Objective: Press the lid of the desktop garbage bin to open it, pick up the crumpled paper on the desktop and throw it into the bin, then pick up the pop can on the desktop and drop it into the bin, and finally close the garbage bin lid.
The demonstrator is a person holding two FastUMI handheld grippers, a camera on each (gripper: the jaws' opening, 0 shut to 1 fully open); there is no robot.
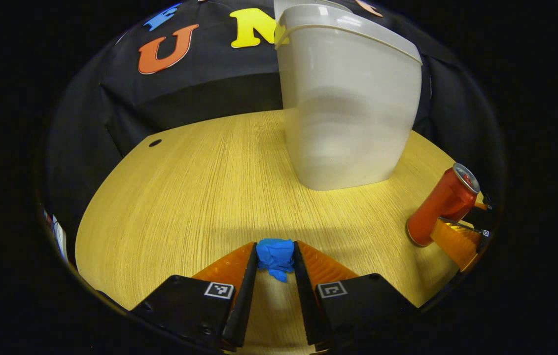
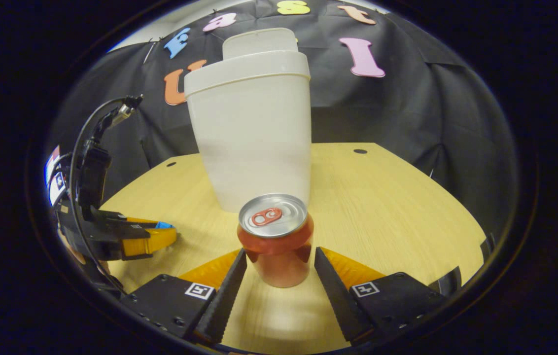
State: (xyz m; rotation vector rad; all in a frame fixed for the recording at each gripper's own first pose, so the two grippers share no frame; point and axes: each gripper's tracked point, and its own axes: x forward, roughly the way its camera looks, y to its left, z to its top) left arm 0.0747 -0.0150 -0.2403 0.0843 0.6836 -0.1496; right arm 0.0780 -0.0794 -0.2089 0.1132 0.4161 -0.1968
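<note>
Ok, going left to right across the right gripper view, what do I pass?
Left gripper holding the blue crumpled paper → white garbage bin → bare stretch of wooden desktop. The pop can stands in front of the bin, so it overlaps and is left out.

A staged recording booth, not a lived-in room: black cloth wall (image 2: 407, 108) draped behind a light wooden desktop (image 1: 200, 187) with cable holes (image 2: 360, 151), where tag-marked handheld gripper rigs (image 2: 111, 231) work.

No legible text on the pop can (image 2: 275, 241) or bin (image 2: 252, 123).
</note>
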